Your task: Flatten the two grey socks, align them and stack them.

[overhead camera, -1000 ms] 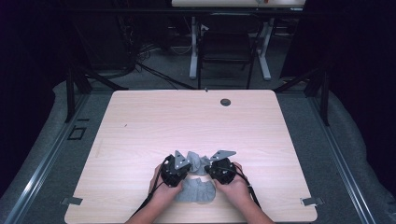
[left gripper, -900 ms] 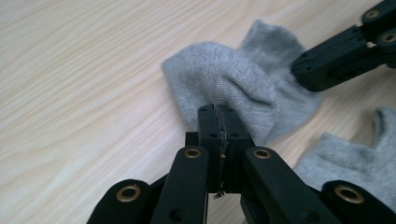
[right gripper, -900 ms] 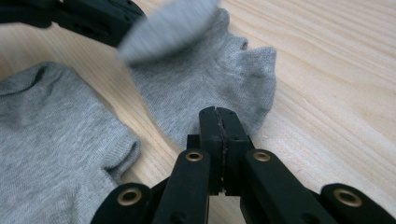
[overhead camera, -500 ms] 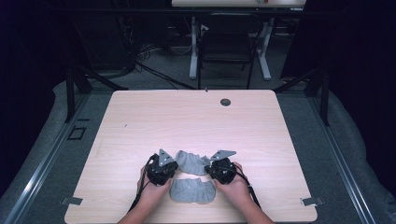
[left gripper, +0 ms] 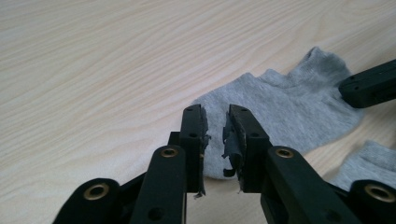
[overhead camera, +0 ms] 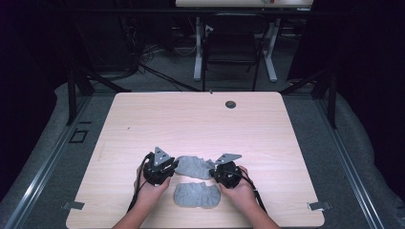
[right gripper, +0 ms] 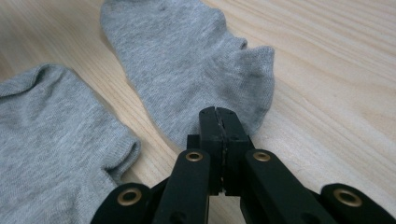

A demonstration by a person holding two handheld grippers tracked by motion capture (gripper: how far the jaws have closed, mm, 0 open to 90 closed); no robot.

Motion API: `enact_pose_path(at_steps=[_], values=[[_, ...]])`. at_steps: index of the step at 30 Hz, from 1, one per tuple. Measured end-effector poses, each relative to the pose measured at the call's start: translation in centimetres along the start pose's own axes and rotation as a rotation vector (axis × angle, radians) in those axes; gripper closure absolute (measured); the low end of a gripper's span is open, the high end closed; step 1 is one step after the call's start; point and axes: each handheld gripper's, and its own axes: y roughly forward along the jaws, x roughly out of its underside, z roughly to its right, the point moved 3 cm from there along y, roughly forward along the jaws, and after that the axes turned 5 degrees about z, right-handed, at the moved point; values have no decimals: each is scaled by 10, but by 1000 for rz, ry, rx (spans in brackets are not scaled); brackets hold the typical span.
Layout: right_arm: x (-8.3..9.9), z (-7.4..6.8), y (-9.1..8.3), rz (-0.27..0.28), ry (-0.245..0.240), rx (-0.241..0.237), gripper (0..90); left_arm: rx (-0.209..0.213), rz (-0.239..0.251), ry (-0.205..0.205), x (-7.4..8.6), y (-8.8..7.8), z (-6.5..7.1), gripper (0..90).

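Tabletop (overhead camera: 200,119): pale wood, in the centre of the high view, with a small dark hole (overhead camera: 230,104) near its upper edge.

Two grey ankle socks lie at the lower middle of the tabletop, between the person's hands. The far sock (overhead camera: 193,166) spans the gap between the two claws, its long axis running left to right across the frame. In the right gripper view its cuff end, with the notched opening, lies at the lower centre, next to the jaws, and the closed toe end points to the upper left. The near sock (overhead camera: 197,195) lies just below the far one in the high view, roughly parallel, apart from it or barely touching; which way it points cannot be told.

Left claw (left gripper: 215,122): jaws apart, having just been opening, with the toe end of the far sock lying beyond the tips and nothing pressed between the pads. Right claw (right gripper: 219,116): jaws together, at the cuff edge of the far sock; whether they pinch cloth cannot be told.

Step in hand, as judged: the far sock is laid out flat and released at its toe end. The next move probably calls for freeing the cuff end, then pairing the socks, toes the same way.
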Motion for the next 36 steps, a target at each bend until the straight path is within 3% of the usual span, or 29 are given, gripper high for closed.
enact_pose_path(at_steps=[7, 10, 13, 15, 16, 18, 23, 26, 36], values=[[0, 0, 0, 0, -2, -2, 900, -25, -50, 10, 5, 22, -6, 686], [0, 0, 0, -2, -1, -2, 900, -4, -55, -5, 6, 28, -9, 674], [0, 0, -1, -8, -10, -1, 900, -1, -72, -10, 8, 33, -11, 707], [0, 0, -1, -8, -14, 4, 900, -5, -89, -3, 9, 35, -11, 797], [0, 1, -2, -11, -19, 6, 900, -9, -94, 4, 10, 35, -11, 854], [1, 1, -2, -11, -18, 9, 900, -15, -96, 13, 10, 33, -10, 875], [1, 3, -4, -10, -18, 14, 900, -16, -98, 20, 12, 26, -7, 880], [2, 4, -5, -11, -10, 16, 900, -13, -94, -2, 16, 23, -7, 879], [2, 7, -6, -15, 15, 10, 900, 28, -79, -8, 20, 14, -1, 874]])
